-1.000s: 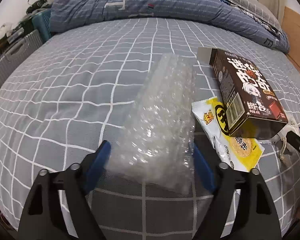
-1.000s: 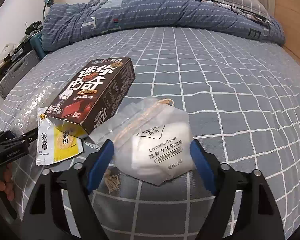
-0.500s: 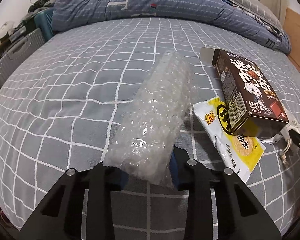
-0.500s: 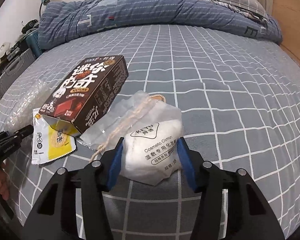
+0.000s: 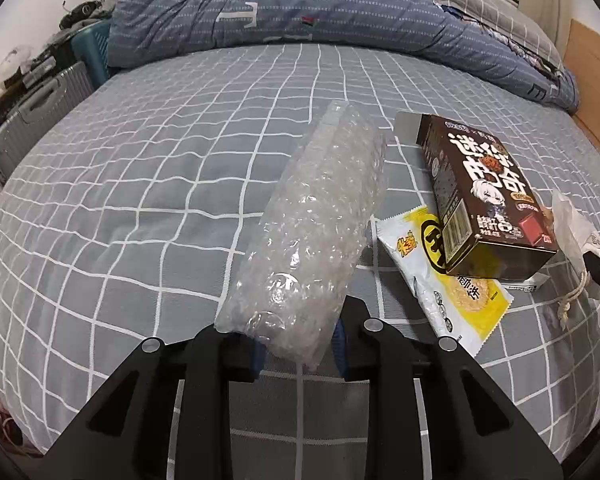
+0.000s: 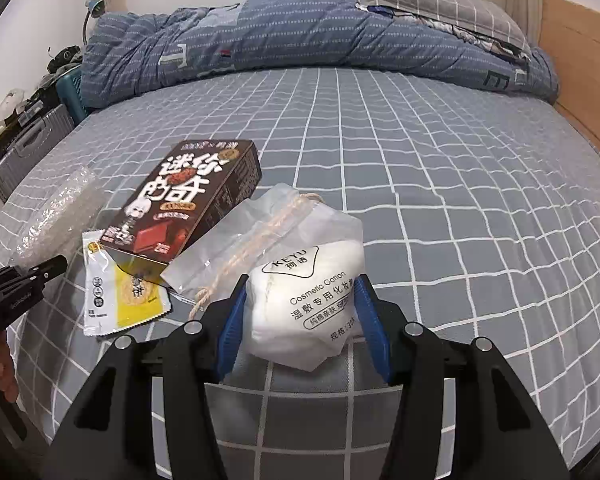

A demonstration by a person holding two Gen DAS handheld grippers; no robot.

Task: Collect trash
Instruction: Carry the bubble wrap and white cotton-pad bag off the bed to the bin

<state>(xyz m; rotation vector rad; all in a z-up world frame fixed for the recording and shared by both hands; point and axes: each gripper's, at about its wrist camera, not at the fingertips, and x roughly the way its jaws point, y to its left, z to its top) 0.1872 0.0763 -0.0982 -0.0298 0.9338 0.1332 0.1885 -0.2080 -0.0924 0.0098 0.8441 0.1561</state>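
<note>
A long roll of clear bubble wrap lies on the grey checked bed sheet, and my left gripper is shut on its near end. To its right, a brown snack box rests on a yellow-and-white snack wrapper. In the right wrist view, my right gripper is shut on a white drawstring bag of cotton pads, both blue pads pressing its sides. The bag's clear top leans against the box. The wrapper, bubble wrap and left gripper show at the left.
A rumpled blue quilt and a grey checked pillow lie along the bed's far side. A grey suitcase and clutter stand off the left edge. A wooden board borders the right. A hand holds the left gripper's handle.
Both grippers' jaws closed in from wide: the left onto the bubble wrap's near end, the right onto the cotton pad bag. The bag has risen a little with the right gripper.
</note>
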